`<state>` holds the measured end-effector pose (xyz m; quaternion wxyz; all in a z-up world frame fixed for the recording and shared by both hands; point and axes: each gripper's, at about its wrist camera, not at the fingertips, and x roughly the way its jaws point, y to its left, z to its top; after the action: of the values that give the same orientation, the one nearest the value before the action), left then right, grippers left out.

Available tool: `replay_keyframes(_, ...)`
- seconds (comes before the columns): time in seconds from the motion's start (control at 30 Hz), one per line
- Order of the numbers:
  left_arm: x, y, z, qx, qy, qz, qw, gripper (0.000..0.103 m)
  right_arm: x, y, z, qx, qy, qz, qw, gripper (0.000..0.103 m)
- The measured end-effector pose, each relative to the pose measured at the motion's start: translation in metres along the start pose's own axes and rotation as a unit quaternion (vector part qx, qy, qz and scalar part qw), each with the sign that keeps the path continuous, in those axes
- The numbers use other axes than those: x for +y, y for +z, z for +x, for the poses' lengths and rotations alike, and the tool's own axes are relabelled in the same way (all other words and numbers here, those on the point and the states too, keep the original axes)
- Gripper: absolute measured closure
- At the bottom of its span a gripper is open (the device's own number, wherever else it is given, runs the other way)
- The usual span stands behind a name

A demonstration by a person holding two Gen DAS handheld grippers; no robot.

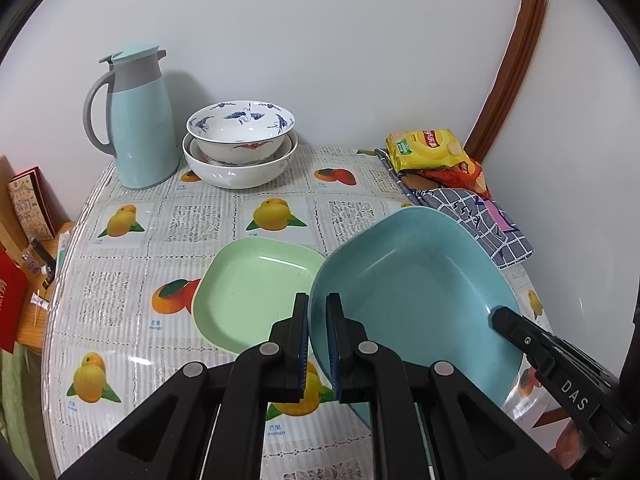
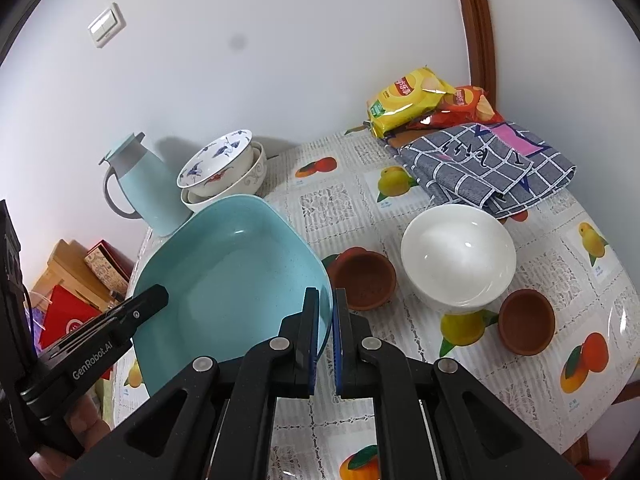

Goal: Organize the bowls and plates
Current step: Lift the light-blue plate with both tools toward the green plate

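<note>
A light blue square plate [image 1: 416,296] [image 2: 232,264] hangs tilted above the table, gripped from both sides. My left gripper [image 1: 317,300] is shut on its left rim, and my right gripper [image 2: 326,294] is shut on its right rim. Each gripper also shows in the other's view: the right gripper [image 1: 502,314] and the left gripper [image 2: 160,292]. A pale green square plate [image 1: 256,284] lies flat on the table just left of the blue one. Patterned white bowls [image 1: 240,140] [image 2: 224,172] are stacked at the back. A plain white bowl [image 2: 458,256] stands between two small brown bowls [image 2: 364,276] [image 2: 526,322].
A light blue thermos jug [image 1: 136,120] [image 2: 140,188] stands back left beside the bowl stack. Snack bags [image 1: 428,150] [image 2: 408,100] and a folded checked cloth [image 1: 480,220] [image 2: 480,164] lie at the back right. The round table [image 1: 132,260] has a fruit-print cover; boxes sit beyond its left edge.
</note>
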<state>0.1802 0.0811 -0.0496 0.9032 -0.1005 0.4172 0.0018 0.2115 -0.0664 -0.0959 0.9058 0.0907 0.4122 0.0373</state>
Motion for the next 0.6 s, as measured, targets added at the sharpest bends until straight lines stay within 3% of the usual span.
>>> replay_keyframes(0.6, 0.018, -0.007, -0.011, -0.003, 0.005, -0.016, 0.9998, 0.094, 0.014, -0.005, -0.003, -0.002, 0.014, -0.002, 1.0, 0.097)
